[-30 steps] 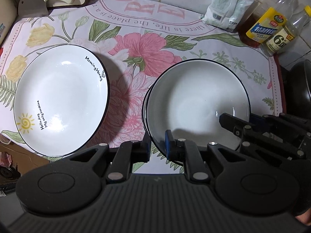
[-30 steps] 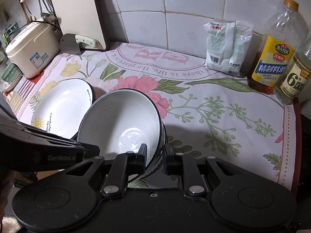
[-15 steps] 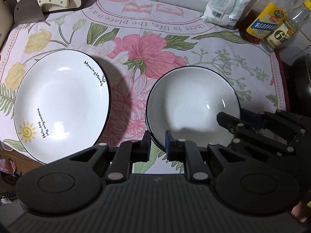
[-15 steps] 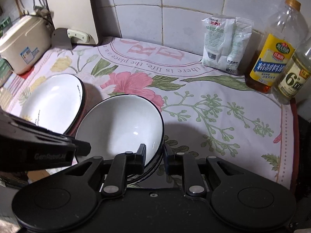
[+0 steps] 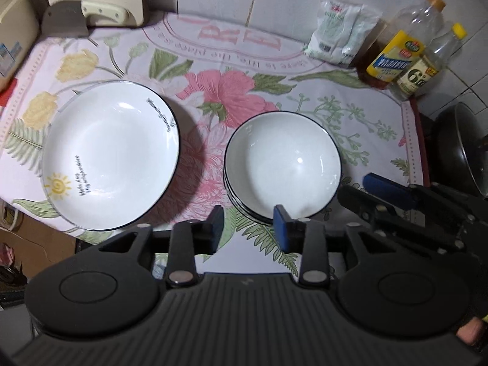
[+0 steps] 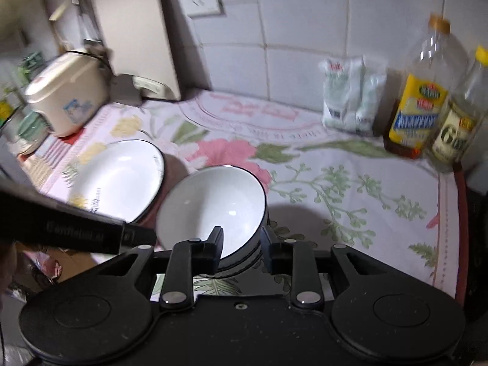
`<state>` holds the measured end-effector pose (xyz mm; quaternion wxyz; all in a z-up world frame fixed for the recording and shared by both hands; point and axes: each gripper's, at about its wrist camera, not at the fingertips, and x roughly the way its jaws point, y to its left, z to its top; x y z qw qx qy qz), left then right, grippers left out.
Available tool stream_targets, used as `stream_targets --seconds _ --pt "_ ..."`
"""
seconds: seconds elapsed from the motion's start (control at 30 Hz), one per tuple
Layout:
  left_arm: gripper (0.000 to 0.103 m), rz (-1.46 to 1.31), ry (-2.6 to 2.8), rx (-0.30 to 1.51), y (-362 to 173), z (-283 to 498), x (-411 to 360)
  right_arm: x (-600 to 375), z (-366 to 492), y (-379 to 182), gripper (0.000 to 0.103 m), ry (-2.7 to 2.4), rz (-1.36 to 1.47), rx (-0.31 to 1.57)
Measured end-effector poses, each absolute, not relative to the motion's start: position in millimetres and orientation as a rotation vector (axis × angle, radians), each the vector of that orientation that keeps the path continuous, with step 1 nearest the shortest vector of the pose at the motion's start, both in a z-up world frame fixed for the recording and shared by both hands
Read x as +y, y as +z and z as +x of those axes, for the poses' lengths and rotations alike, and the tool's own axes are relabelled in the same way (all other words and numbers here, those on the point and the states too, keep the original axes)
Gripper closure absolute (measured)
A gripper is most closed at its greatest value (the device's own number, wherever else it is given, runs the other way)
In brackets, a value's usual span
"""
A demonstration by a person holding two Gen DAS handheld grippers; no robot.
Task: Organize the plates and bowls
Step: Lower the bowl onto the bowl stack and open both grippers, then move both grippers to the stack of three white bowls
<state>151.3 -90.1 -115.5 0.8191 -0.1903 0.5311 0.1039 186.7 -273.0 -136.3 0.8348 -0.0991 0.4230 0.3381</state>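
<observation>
A stack of white black-rimmed bowls [image 5: 282, 164] [image 6: 210, 204] stands on the flowered cloth, right of a stack of white plates [image 5: 109, 158] [image 6: 119, 177] with a sun drawing. My left gripper [image 5: 248, 222] hovers at the bowls' near left rim, its jaws opening with only cloth between them. My right gripper [image 6: 242, 241] is at the bowls' near right rim, its jaws opening; the rim lies between them, untouched by the pads. Each gripper shows in the other's view: the right gripper [image 5: 363, 190] and the left gripper [image 6: 131, 235].
Two oil bottles [image 5: 396, 52] and white bags [image 5: 338, 36] stand against the tiled wall at back right. A dark wok [image 5: 457, 152] sits past the cloth's right edge. A rice cooker [image 6: 64, 97], a cutting board [image 6: 137, 39] and a cleaver [image 5: 67, 21] are at back left.
Both grippers were shut at the top bowl's rim; their jaws have now parted and both have drawn back and up. The bowl now rests level on its stack.
</observation>
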Motion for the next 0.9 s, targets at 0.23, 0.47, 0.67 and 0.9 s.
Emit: stream_targets --seconds 0.23,0.47,0.67,0.9 --pt "0.066 -0.382 0.193 1.076 -80 121 -98 -291 154 -104 0.055 0.855 -0.194 0.796" --pt "0.063 -0.325 0.129 1.024 -60 96 -106 -297 116 -77 0.044 0.861 -0.207 0.679" --pt "0.063 -0.292 0.102 0.974 -56 76 -103 -298 86 -66 0.04 0.824 -0.229 0.624" --pt "0.062 -0.262 0.076 0.88 -58 46 -97 -305 53 -64 0.035 0.749 -0.218 0.574"
